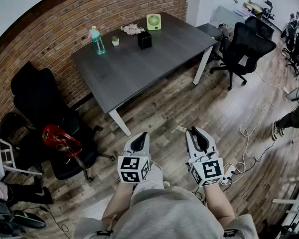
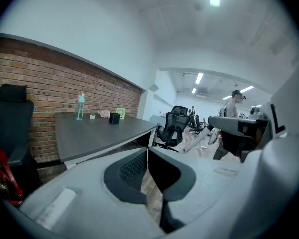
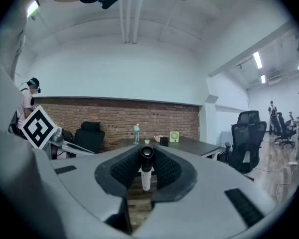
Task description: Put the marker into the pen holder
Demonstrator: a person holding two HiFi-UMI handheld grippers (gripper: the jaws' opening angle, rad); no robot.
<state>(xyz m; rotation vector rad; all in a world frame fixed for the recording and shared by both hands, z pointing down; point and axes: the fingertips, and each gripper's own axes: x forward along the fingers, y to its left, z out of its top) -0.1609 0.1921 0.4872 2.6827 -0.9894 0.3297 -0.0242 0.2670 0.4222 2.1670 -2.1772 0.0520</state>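
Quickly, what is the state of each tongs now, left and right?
Left tongs: closed, nothing between them.
Right tongs: closed on the marker.

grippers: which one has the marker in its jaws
The right gripper: its jaws clamp a white marker with a black cap. The left gripper has jaws that meet at the tips, nothing between them.
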